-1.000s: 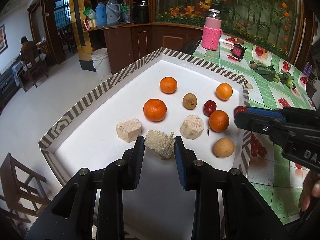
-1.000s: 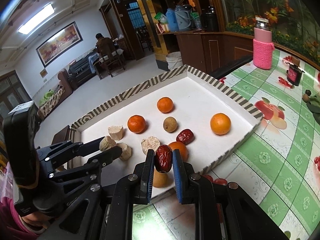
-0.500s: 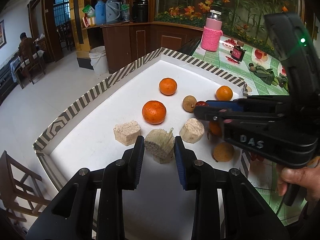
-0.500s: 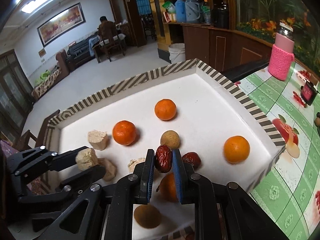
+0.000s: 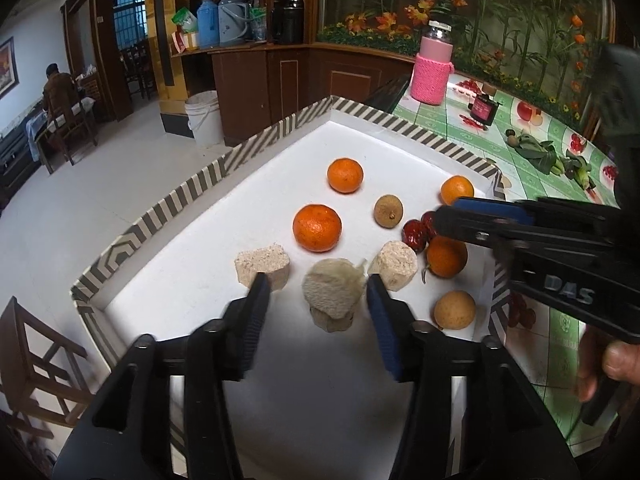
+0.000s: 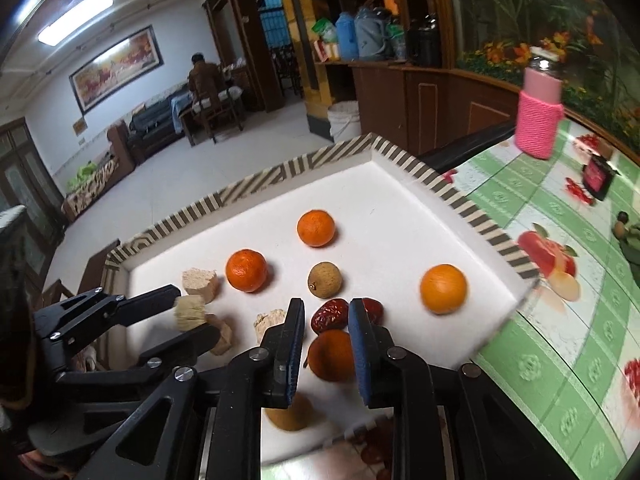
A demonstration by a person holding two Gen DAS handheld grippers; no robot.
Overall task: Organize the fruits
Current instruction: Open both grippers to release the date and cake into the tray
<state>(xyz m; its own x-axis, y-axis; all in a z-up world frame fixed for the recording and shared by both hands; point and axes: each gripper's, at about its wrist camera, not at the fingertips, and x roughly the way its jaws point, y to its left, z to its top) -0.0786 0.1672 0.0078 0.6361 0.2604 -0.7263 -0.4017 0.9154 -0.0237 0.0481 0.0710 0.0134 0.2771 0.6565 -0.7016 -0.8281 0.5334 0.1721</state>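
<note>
Four oranges [image 5: 317, 227] well inside the tray's striped rim [image 5: 184, 192].

- My left gripper [image 5: 316, 300] points steeply down; its jaws have just been opening and now stand apart, pads clear of the piece between them.
- My right gripper [image 6: 324, 320] tilts down too, jaws just parted, nothing pinched.
- A hand [image 5: 612, 364] grips its handle.

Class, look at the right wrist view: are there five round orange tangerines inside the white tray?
No: only four round orange tangerines lie inside the white tray.
</note>
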